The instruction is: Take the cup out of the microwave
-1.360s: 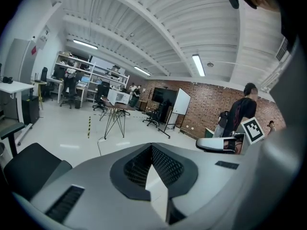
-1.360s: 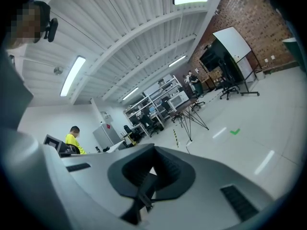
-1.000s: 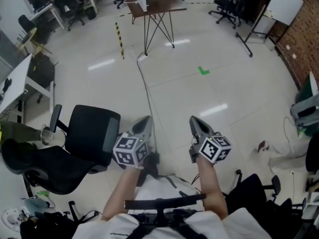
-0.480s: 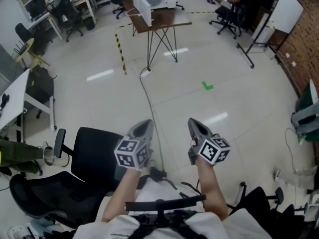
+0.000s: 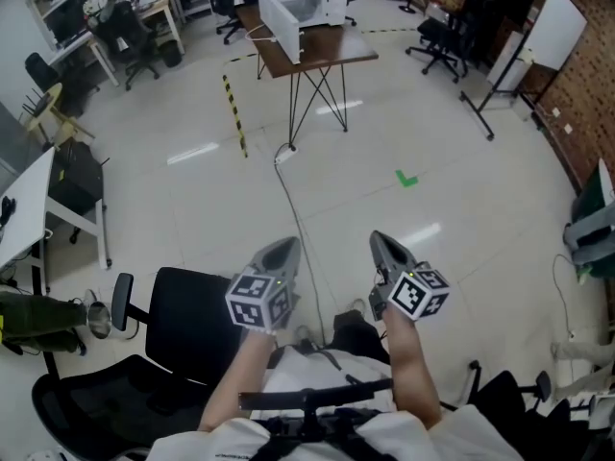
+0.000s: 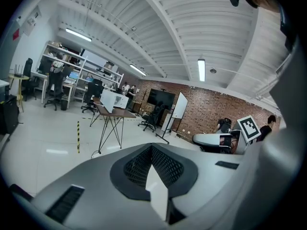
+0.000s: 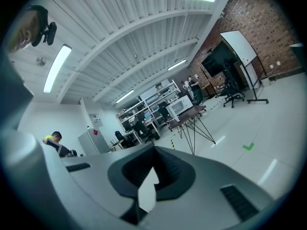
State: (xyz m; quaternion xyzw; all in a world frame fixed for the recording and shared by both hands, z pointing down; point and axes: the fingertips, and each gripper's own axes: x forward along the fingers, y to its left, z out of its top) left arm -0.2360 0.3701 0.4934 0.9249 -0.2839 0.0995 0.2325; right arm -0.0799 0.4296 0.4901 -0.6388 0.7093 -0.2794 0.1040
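A white microwave (image 5: pixel 303 6) stands on a brown table (image 5: pixel 332 51) with thin black legs, far ahead across the floor at the top of the head view. No cup shows in any view. My left gripper (image 5: pixel 285 247) and right gripper (image 5: pixel 378 240) are held side by side in front of me, both shut with nothing between their jaws, pointing toward the table and well short of it. The left gripper (image 6: pixel 152 148) sees the microwave (image 6: pixel 114 99) small and far off. From the right gripper (image 7: pixel 153 150) the microwave (image 7: pixel 178 104) also looks distant.
A black office chair (image 5: pixel 173 339) stands close at my lower left. A cable (image 5: pixel 288 190) runs over the floor from the table toward me. A yellow-black striped strip (image 5: pixel 233 113), a green floor mark (image 5: pixel 407 178), a whiteboard stand (image 5: pixel 538 17) and desks (image 5: pixel 29 200) surround the path.
I have moved forward across the floor: the table and microwave have come into the top of the head view and the black chair has slid back to my lower left. Both grippers stay shut.
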